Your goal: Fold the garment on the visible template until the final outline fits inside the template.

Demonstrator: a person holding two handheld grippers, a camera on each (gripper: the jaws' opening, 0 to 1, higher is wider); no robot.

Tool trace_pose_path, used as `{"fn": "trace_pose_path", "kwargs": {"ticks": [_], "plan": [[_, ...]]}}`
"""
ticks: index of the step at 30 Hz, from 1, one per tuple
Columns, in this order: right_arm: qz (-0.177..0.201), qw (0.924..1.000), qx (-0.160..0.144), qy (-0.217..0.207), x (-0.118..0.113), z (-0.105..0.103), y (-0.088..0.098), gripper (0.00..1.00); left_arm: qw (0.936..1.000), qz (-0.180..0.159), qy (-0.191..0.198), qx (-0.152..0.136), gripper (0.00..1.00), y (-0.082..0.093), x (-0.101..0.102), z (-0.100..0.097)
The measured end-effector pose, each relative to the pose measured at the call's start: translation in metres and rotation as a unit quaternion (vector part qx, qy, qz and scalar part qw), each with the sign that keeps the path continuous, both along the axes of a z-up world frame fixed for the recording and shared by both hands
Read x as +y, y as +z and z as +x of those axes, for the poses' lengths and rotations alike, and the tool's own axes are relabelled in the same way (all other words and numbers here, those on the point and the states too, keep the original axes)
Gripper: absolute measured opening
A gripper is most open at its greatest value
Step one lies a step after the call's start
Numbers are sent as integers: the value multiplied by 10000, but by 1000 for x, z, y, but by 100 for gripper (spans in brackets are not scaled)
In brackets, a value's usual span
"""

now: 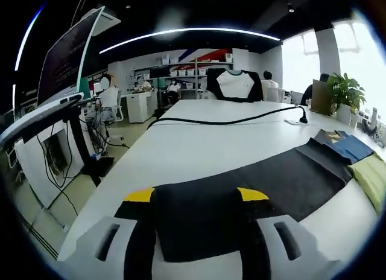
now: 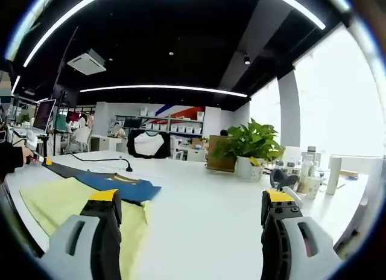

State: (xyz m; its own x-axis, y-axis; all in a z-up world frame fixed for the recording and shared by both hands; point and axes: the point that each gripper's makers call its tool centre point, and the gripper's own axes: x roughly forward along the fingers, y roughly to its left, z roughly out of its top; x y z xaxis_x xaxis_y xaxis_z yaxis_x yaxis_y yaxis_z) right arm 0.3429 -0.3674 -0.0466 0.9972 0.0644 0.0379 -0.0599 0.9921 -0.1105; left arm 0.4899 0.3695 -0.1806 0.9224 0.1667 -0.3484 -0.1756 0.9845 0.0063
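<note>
So the dark garment is spread flat on the white table, and in my left gripper view it runs from right between my left gripper jaws out toward the far right. The near edge of the cloth sits in the gap between the two yellow-tipped jaws, which stand at a middling width. I honestly can't tell if they're pinching the fabric or just sitting over it.

Past the garment's far end there's a blue garment and, just beside that, a yellow-green cloth at the right edge.

My right gripper is spread wide with nothing between the jaws, just bare white table ahead of it. Off to its left I see the yellow-green cloth (it reaches right up to the left jaw) with the blue garment behind it and the dark garment further out.

Further off: a black cable snakes across the table, a potted plant stands ahead of my right gripper, and a few bottles sit to its right. A black and white shirt hangs at the table's far end.
</note>
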Motion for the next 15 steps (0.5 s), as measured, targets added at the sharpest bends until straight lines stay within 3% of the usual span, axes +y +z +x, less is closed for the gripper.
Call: {"fn": "trace_pose_path", "kwargs": {"ticks": [4,11,15], "plan": [[11,10000,51,-26,-2,1,-4,99,9999,56,128,-10,43,1,7,0],[10,10000,75,-32,-2,3,-5,99,9998,68,171,-27,39,1,7,3],[-82,9997,-21,-242,-18,-5,-2,99,9993,213,231,-186,21,1,9,3]]}}
